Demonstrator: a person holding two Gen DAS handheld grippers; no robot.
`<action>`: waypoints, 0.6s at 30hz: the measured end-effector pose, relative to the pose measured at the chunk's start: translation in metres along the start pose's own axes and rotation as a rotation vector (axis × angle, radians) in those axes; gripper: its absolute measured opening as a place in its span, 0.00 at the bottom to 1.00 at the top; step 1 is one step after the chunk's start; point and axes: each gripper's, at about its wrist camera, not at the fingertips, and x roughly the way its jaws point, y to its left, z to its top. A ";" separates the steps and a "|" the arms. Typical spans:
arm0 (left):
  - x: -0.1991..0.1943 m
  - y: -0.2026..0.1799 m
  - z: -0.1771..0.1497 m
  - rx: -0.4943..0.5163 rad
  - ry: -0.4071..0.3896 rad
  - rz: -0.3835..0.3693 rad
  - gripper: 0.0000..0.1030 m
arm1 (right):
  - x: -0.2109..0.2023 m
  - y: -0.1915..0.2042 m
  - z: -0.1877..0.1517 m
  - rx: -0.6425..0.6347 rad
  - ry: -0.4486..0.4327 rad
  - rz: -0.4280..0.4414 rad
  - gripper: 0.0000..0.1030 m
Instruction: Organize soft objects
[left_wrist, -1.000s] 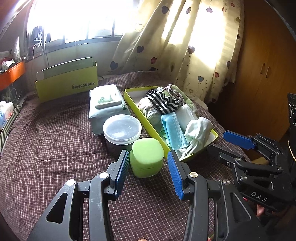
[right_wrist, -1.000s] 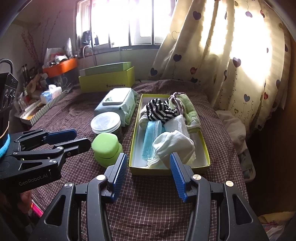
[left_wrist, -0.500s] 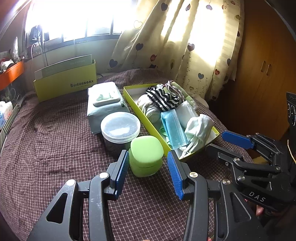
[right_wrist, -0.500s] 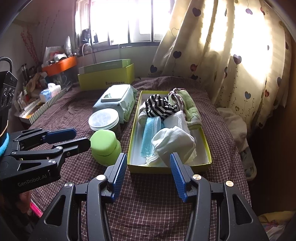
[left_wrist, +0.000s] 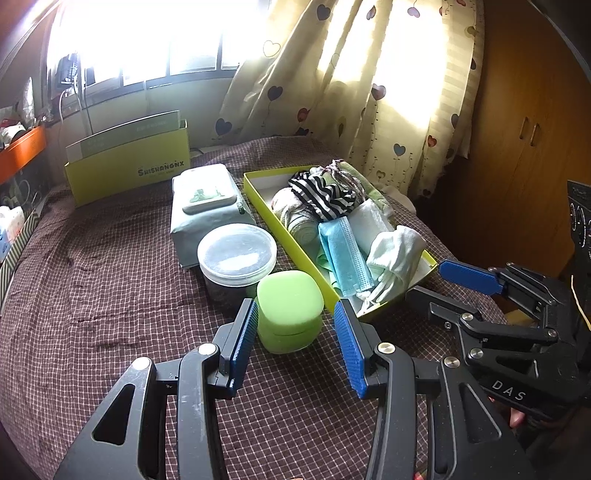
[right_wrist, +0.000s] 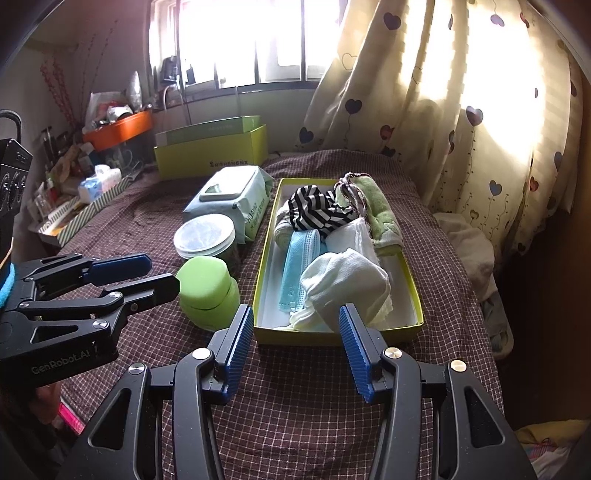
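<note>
Checked bedspread (right_wrist: 306, 398) showing as woven matt cloth. Yellow tray (right_wrist: 334, 336) looking like smooth cardboard. Round tub lid (left_wrist: 236, 253) reading as clear glossy plastic. Green case (left_wrist: 289, 309) looking smooth matt plastic. Blue gripper pads (right_wrist: 240, 349) showing ribbed rubbery surface.

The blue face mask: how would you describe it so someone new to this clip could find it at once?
On the checked bedspread lies a long yellow-green tray of soft things. The face mask lies lengthwise along the tray's left side, between the striped cloth and the white cloth. It is the only light blue, pleated piece there.
</note>
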 end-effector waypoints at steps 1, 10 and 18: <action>0.000 0.000 0.000 0.002 0.000 -0.001 0.43 | 0.000 0.000 0.000 -0.001 0.000 0.000 0.46; 0.001 -0.001 0.000 0.002 0.002 -0.004 0.43 | 0.000 0.000 0.000 0.000 0.001 0.000 0.46; 0.000 0.000 0.000 -0.001 0.004 -0.009 0.43 | 0.001 0.000 0.000 -0.002 0.002 0.000 0.46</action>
